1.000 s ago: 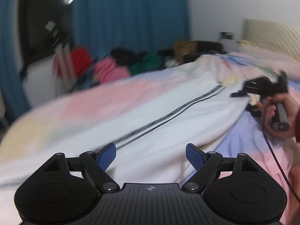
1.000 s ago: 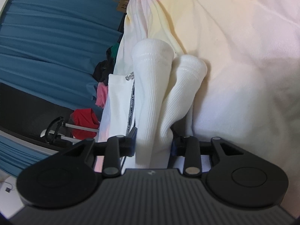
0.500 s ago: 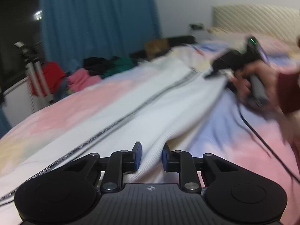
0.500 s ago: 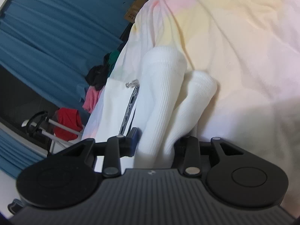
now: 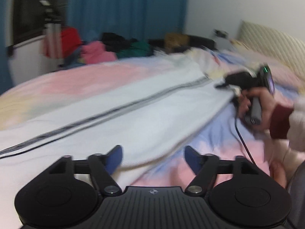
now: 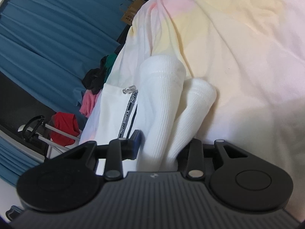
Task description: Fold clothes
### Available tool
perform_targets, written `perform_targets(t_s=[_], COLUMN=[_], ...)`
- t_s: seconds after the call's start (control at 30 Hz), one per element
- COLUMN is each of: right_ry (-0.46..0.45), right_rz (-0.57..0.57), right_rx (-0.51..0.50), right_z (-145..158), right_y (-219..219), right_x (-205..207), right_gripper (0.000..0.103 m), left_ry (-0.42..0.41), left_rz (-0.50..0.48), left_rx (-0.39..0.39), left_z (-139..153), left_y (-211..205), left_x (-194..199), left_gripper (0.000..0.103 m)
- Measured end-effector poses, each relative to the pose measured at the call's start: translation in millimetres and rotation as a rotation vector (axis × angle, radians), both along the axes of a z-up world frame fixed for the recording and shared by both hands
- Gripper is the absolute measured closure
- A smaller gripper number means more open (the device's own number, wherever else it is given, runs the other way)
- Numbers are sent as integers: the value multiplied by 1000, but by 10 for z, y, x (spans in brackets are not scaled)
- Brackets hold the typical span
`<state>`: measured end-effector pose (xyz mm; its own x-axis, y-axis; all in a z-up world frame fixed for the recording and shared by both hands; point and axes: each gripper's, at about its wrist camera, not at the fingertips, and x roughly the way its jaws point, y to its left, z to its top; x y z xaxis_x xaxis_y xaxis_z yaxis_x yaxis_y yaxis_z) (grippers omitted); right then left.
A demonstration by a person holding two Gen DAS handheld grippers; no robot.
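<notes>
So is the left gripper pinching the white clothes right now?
No, the left gripper has its blue pads wide apart, with the edge of the white garment lying loose between them on the bed.

A long white ribbed-knit garment with a black printed zipper band (image 5: 118, 118) lies stretched across the pastel tie-dye bedspread (image 5: 63, 84), running from the near left to the far right of the left wrist view. The black two-finger left gripper (image 5: 153, 159) sits over its near edge, fingers spread, one on either side of that edge. At the far right end, the black right gripper (image 5: 226, 83) in a person's hand (image 5: 261, 106) grips the garment; the right wrist view shows two ribbed cuffs (image 6: 164, 99) side by side between its fingers. Behind the bed, a pile of pink, red, green and black clothes (image 5: 99, 51) lies before the blue pleated curtain (image 5: 125, 7). A cream quilted headboard (image 5: 270, 43) stands at far right.
</notes>
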<state>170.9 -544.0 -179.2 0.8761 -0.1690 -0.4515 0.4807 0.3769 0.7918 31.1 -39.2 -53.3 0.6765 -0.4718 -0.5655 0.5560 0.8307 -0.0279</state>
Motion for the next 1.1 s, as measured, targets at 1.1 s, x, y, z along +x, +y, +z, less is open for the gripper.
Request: perform_targets(t_s=[1.1], right_ry=[-20], right_rz=[156], right_rx=[-720], right_z=[1050], right_y=[966], right_x=[120], right_gripper=[92], left_ry=[132], left_rz=[652], left_rx=[44], left_z=[-229], left_y=[1002], left_x=[644], left_gripper=[12])
